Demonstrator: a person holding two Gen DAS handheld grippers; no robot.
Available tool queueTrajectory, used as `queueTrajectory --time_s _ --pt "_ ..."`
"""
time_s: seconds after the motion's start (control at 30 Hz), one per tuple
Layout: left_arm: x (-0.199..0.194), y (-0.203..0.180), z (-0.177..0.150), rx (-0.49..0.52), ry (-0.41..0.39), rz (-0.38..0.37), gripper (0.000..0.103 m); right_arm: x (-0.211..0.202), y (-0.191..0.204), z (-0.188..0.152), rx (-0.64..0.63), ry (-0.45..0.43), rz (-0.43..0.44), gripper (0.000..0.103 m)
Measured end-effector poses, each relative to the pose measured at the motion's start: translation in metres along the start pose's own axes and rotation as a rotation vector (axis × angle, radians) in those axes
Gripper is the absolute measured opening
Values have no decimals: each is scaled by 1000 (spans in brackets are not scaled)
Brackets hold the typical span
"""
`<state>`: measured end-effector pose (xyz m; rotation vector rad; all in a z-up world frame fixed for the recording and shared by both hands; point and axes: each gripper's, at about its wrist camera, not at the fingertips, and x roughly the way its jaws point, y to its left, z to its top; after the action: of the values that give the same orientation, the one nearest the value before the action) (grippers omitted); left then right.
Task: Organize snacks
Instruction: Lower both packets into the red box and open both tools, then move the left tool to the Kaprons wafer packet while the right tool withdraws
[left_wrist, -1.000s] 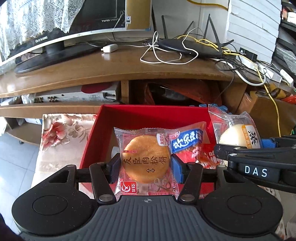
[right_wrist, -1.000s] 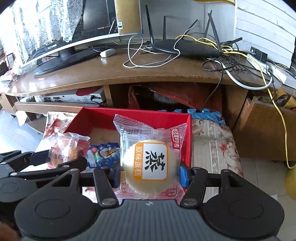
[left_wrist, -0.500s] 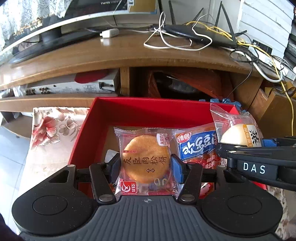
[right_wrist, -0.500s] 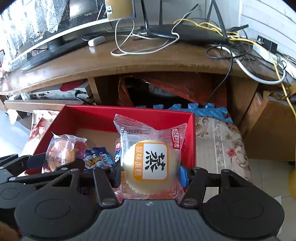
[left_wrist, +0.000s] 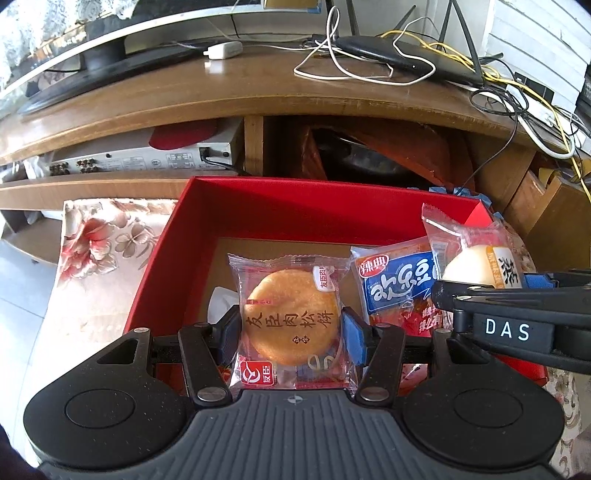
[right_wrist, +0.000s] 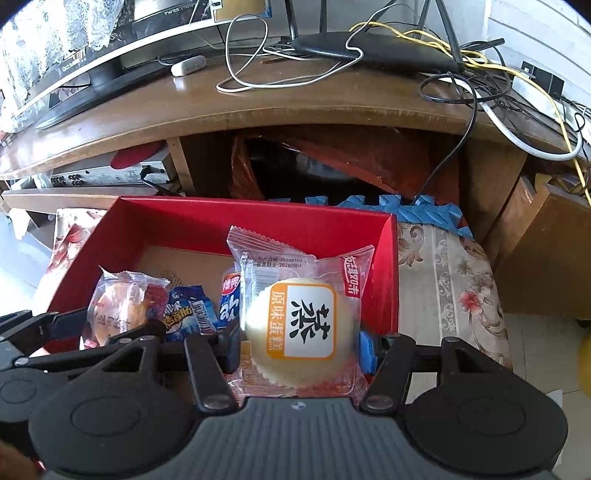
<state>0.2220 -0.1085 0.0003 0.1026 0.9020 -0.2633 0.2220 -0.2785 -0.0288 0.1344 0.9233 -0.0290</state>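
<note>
My left gripper (left_wrist: 290, 326) is shut on a clear-wrapped golden round pastry (left_wrist: 290, 325) and holds it over the open red box (left_wrist: 295, 206). My right gripper (right_wrist: 301, 345) is shut on a wrapped pale steamed cake (right_wrist: 301, 328) with an orange and white label, over the right part of the same red box (right_wrist: 258, 218). A blue and red snack packet (left_wrist: 397, 284) lies in the box between them; it also shows in the right wrist view (right_wrist: 184, 314). The pale cake (left_wrist: 476, 262) and right gripper show at the right of the left wrist view.
The box rests on a floral cloth (left_wrist: 96, 240). Behind it stands a wooden TV stand (left_wrist: 221, 92) with a monitor, a router (right_wrist: 369, 51) and tangled cables. A silver player (left_wrist: 140, 158) sits on its shelf. Blue foam mat pieces (right_wrist: 417, 210) lie behind the box.
Both grippers have moved forward and down toward the red box with their snacks still held. The box and the blue packet now look closer and larger.
</note>
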Motion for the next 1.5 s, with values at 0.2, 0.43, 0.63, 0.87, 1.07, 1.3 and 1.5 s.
queueTrajectory --time_s 0.2,0.43,0.63,0.87,1.07,1.3,1.5 --pt "-3 2 3 -3 -18 5 68 -1 -3 1 10 -1 1 64" --pt "-6 3 4 -10 -25 -3 71 -5 -7 3 21 -10 9 66" --pt "-11 0 2 -2 -29 -18 73 -10 -10 3 31 -14 8 67" --pt "-29 -4 -8 21 -37 -43 75 -26 -13 -5 34 -24 5 67" --pt "-47 -15 -27 72 -34 -82 76 -43 -15 -19 40 -23 15 67" --pt "-44 -31 -47 144 25 -169 77 -65 -30 -36 94 -30 25 67" --pt "-16 -46 -58 216 87 -232 78 -80 -40 -53 108 -21 42 69"
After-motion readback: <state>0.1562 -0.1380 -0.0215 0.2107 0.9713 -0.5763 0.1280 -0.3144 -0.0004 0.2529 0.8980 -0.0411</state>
